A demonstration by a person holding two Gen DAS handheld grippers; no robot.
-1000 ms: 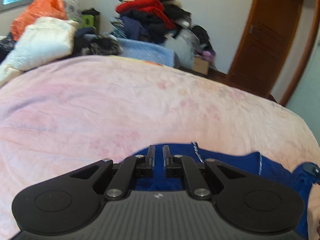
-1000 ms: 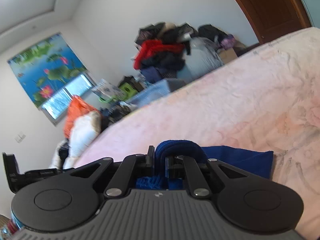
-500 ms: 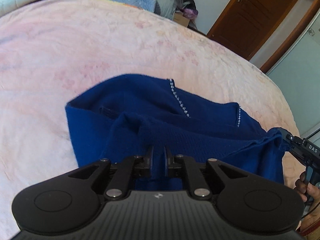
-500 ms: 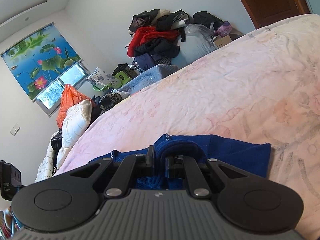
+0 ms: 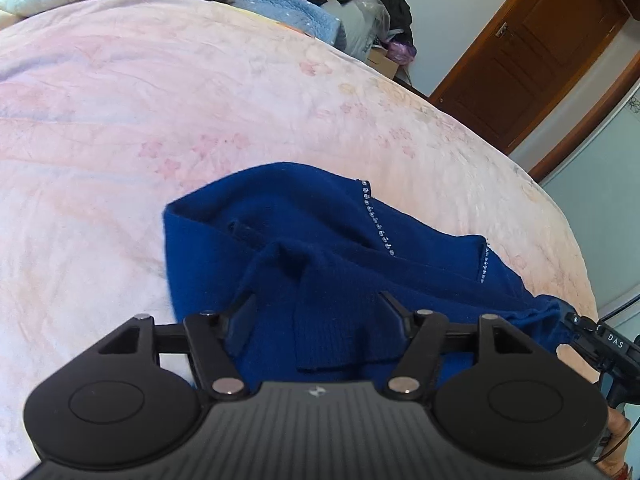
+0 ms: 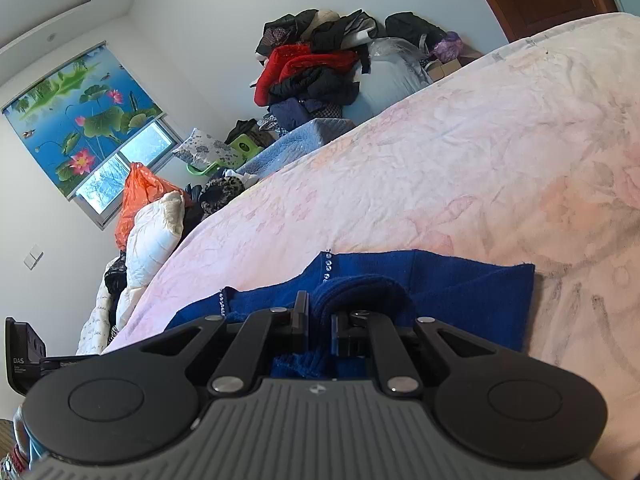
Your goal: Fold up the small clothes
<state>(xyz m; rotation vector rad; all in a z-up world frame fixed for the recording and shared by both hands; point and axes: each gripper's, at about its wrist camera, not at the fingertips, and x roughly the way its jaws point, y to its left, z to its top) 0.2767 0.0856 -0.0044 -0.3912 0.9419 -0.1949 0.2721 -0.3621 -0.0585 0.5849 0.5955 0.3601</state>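
A dark blue knit garment (image 5: 320, 248) with lines of small rhinestones lies on the pink bedspread (image 5: 200, 100), its near edge folded over the rest. My left gripper (image 5: 318, 312) is open, its fingers spread over the folded edge, holding nothing. My right gripper (image 6: 319, 312) is shut on a bunched fold of the blue garment (image 6: 460, 280) at its right end. The right gripper's body also shows at the right edge of the left wrist view (image 5: 600, 340).
Beyond the far side of the bed are a pile of clothes (image 6: 320, 68), a light blue blanket (image 5: 288, 16), a white pillow (image 6: 154, 236) and an orange bag (image 6: 138, 192). A brown door (image 5: 540, 40) stands at the right.
My left gripper has opened and let go of the blue fold, which now lies on the garment. My right gripper stays shut on its fold.
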